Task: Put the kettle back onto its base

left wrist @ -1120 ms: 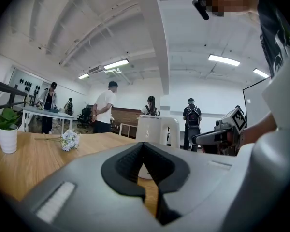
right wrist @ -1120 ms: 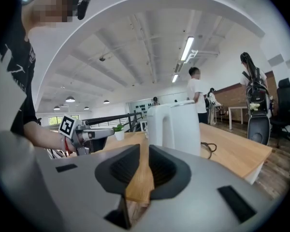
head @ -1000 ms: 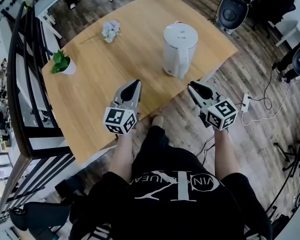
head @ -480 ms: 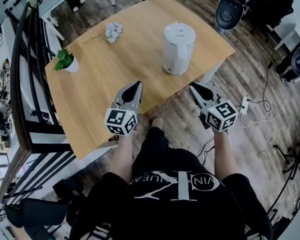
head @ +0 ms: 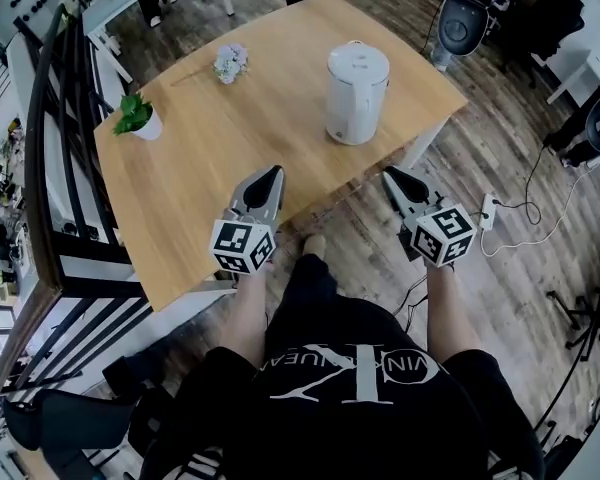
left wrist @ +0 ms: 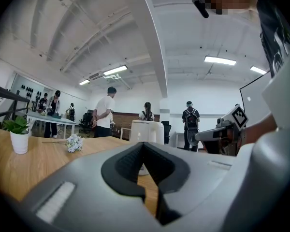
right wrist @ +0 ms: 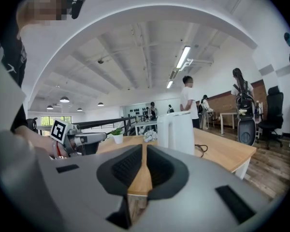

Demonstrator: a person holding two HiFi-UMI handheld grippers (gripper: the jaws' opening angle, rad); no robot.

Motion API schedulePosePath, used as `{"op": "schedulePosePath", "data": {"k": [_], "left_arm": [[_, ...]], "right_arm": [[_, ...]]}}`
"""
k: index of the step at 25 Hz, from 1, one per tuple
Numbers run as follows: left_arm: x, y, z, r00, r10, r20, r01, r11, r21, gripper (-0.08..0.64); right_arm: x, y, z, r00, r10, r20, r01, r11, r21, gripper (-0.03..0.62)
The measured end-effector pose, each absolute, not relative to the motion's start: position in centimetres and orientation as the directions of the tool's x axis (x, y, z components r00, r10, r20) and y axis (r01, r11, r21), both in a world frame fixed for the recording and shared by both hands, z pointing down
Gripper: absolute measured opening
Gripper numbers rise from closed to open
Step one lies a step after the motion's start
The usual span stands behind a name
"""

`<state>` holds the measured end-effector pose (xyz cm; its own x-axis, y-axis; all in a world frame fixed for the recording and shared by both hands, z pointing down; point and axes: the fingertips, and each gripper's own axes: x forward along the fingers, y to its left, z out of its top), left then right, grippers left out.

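A white electric kettle [head: 357, 93] stands upright near the table's right edge, lid shut, with nothing touching it. The right gripper view shows it [right wrist: 176, 132] with a dark cord beside its foot; I cannot make out the base under it. My left gripper [head: 270, 173] hovers over the table's near edge, well short of the kettle, jaws together and empty. My right gripper [head: 390, 175] is off the table's edge above the floor, also shut on nothing. In the left gripper view the kettle [left wrist: 146, 129] is partly hidden behind the closed jaws [left wrist: 142, 145].
The wooden table [head: 230, 168] also carries a small potted plant [head: 138, 120] at its left and a little bunch of flowers [head: 230, 63] at the back. An office chair [head: 465, 18] stands beyond the table's right corner. A power strip [head: 490, 206] with cables lies on the floor. People stand far off.
Both grippers have drawn back a little from the table and kettle together. The kettle has not moved.
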<state>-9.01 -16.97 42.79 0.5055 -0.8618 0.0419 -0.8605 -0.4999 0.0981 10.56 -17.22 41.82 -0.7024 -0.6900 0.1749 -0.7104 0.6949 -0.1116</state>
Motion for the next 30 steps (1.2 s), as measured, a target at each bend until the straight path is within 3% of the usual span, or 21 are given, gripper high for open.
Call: {"op": "schedulePosePath", "data": {"k": [30], "left_arm": [[-9.4,-13.8,42.4,0.483,-0.875,0.029,-0.874,-0.480,0.070,0.011]], "right_arm": [[13.3,-15.6,39.8,-0.581,-0.812,0.050,-0.809,0.570,-0.143,0.037]]}}
